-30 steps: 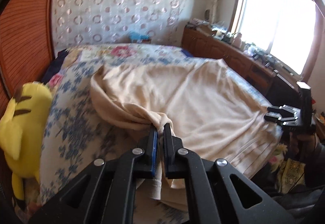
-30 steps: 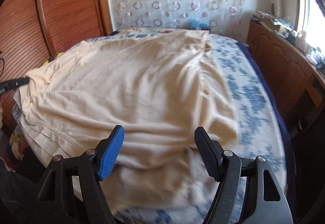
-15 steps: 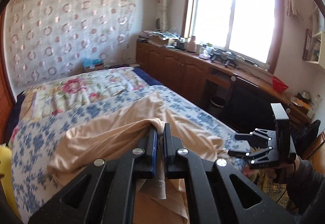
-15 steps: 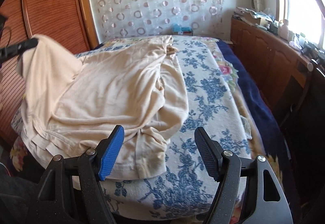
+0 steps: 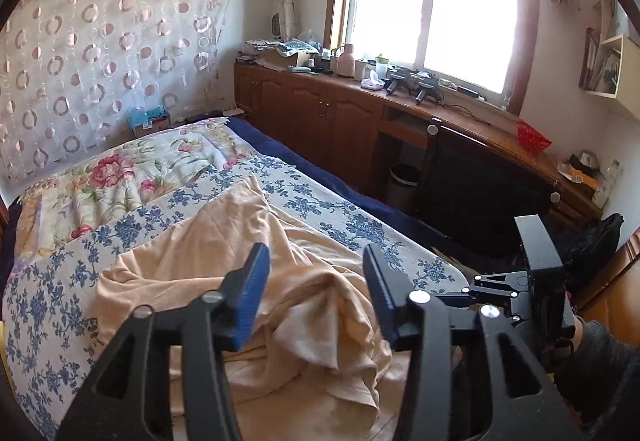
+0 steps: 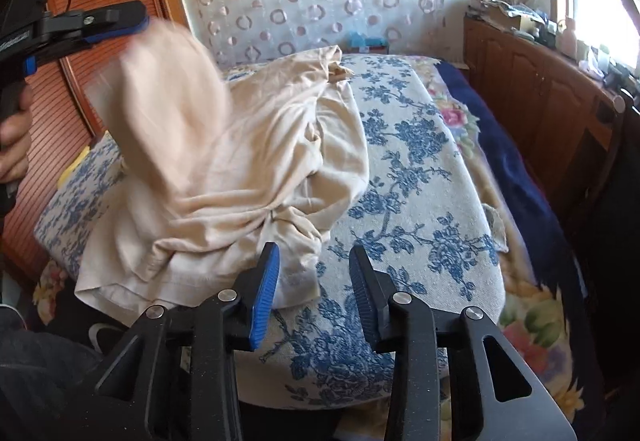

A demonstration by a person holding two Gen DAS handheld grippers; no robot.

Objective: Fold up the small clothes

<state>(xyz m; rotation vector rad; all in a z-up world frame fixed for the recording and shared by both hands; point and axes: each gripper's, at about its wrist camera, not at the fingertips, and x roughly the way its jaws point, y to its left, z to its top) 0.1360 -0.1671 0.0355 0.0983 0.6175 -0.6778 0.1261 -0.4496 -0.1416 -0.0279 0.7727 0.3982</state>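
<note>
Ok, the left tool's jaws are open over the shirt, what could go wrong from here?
The left tool, its jaws just opening, grips nothing; the shirt lies bunched, so the fold may set crooked. The right tool, jaws just closing at the hem corner, may pinch the bedspread too, or drag the heap off the near edge.

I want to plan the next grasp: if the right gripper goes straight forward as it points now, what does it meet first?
Probably the hem of the beige shirt, bunched just ahead of the right gripper, or the blue floral blanket beside it; depth is unclear.
</note>
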